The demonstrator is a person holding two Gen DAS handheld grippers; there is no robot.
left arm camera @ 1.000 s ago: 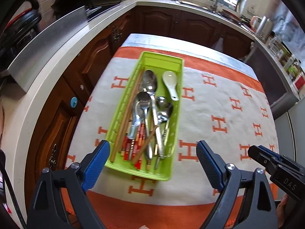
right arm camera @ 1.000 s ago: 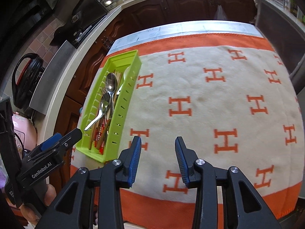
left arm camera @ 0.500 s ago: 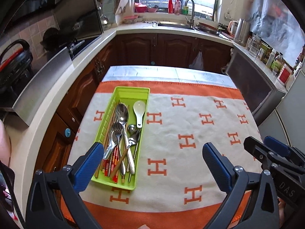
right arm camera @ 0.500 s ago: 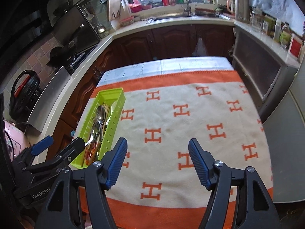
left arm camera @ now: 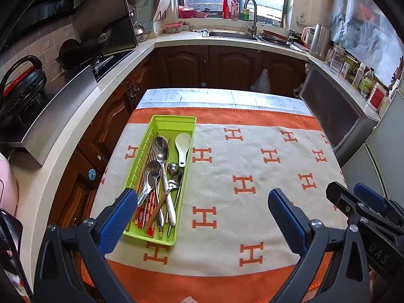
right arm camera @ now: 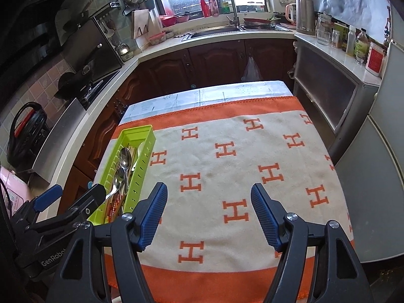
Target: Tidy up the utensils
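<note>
Left wrist view: the left claw [left arm camera: 202, 217] hangs above the near edge of the tabletop [left arm camera: 176, 94], tilted down toward it, its two blue-padded fingers [left arm camera: 118, 217] spread as wide as they go, released, nothing between them and nothing touched. Under the left finger lies the long lime-green plastic tray [left arm camera: 171, 122], set lengthwise on the left part of the cream blanket with orange H marks and orange border [left arm camera: 252, 156]. In the tray lie steel spoons [left arm camera: 161, 149], a white ceramic soup spoon [left arm camera: 183, 146], a fork and red-patterned chopsticks [left arm camera: 151, 202], all heaped together. At the right edge the right claw's black body shows. Against a second ago, this view sits higher and farther back: the tray looks smaller and the kitchen window and sink have come into sight.

Right wrist view: the right claw [right arm camera: 209, 217] also points down at the blanket's bare middle, its blue pads [right arm camera: 154, 214] parted, released and empty. A second ago they stood much closer together. The tray [right arm camera: 144, 156] lies well to its left, the left claw's black body [right arm camera: 63, 214] in front of the tray's near end.
</note>
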